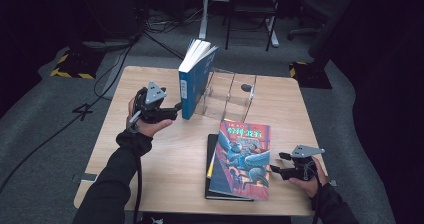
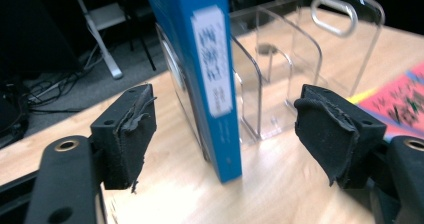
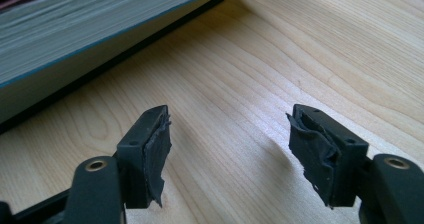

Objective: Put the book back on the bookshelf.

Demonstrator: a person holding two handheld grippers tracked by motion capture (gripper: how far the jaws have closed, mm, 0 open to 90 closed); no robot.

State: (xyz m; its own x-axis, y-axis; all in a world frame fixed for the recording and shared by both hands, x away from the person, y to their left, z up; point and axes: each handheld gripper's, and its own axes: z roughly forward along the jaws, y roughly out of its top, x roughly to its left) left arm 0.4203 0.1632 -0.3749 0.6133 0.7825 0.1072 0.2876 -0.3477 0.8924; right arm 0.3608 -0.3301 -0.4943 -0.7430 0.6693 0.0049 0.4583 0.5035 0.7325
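Blue book [image 1: 192,81]: one upright | flat books [image 1: 240,160]: two | tongs: two

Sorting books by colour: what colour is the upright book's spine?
Blue spine with a white label, clearest in the left gripper view.

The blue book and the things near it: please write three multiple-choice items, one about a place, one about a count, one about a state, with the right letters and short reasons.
1. Where does the blue book stand?
A. upright at the left end of the clear rack
B. flat on the floor
C. on the stack of books

2. How many books lie stacked near the right gripper?
A. none
B. two
C. five

3. How are the left gripper's jaws?
A. shut on the book
B. shut on nothing
C. open, apart from the book's spine

Key: 1 A, it stands on end against the rack; 2 B, the colourful book lies on a black book; 3 C, gaps show at both sides of the spine.
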